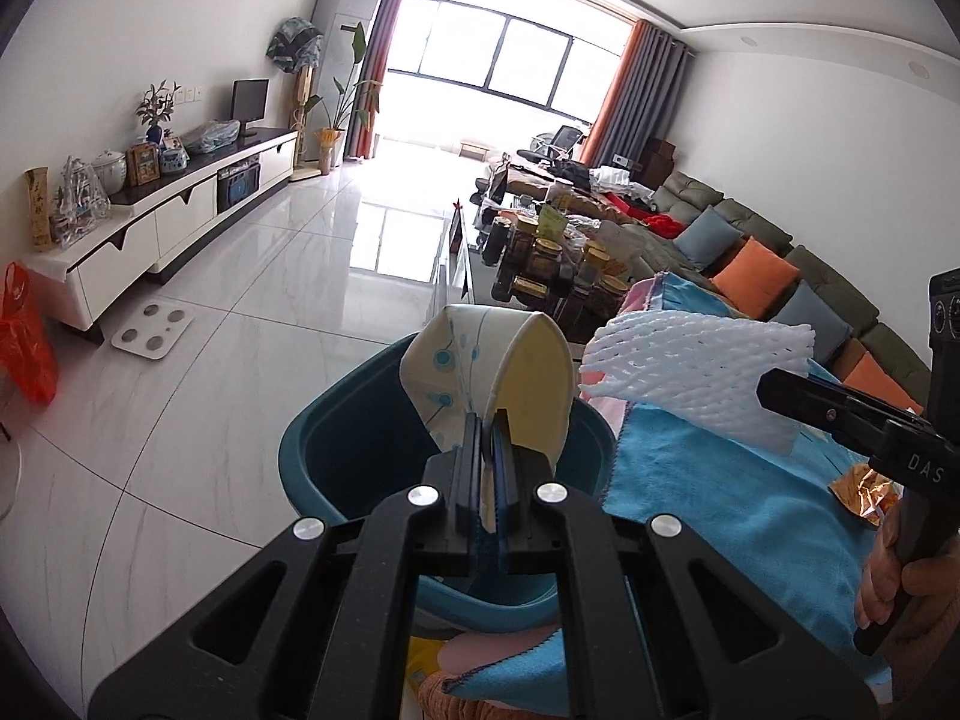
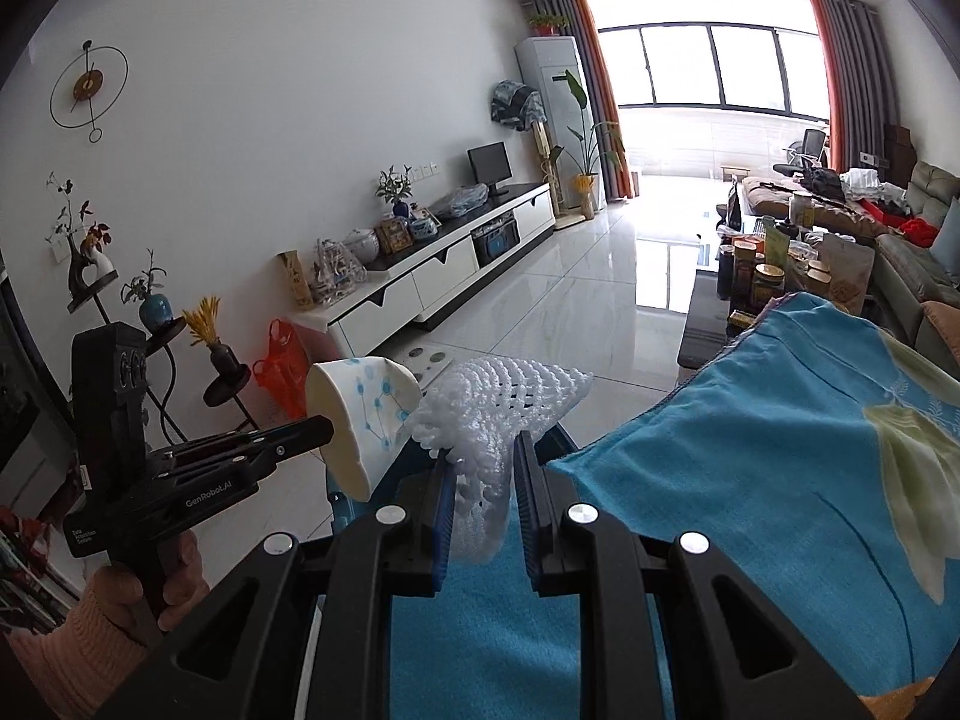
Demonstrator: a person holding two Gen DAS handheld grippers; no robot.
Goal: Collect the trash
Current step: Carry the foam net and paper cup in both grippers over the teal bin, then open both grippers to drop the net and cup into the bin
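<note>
Two light scraps hung above the teal bin [image 1: 312,450].
The left gripper [image 1: 489,420] pinched the crushable paper cup [image 1: 480,360] by its rim; the right gripper [image 2: 483,468] squeezed the soft foam net [image 2: 498,402].

White walls [image 2: 270,90], glossy pale tiled floor [image 1: 252,312], bright wide window [image 1: 510,60] at twelve o'clock with orange-grey curtains [image 1: 630,90], low white TV cabinet [image 1: 180,210] at ten o'clock, green sofa [image 1: 750,240] at two o'clock, round wall clock [image 2: 89,84].
</note>
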